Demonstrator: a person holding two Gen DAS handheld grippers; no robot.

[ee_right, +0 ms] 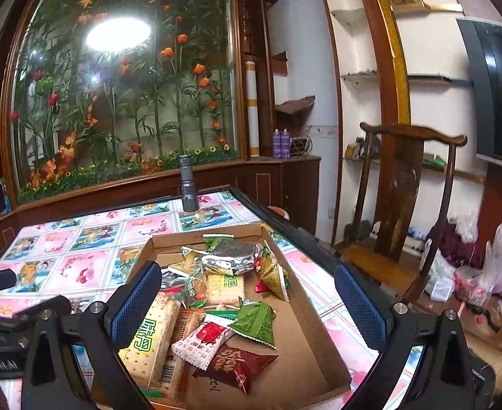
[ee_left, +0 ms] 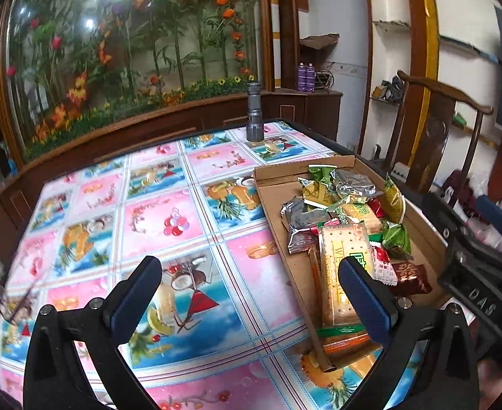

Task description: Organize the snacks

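Both claws gaped wide, empty: right claw above cardboard tray of heaped snacks at tabletop edge; left claw beside. Risk: slippery overlapping packets slid, two pinched together; tray nudged off edge.

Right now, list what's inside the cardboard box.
The cardboard box holds loose snacks: cracker packs, green packets, silver packets, a dark red packet. Anything beneath the pile is covered.
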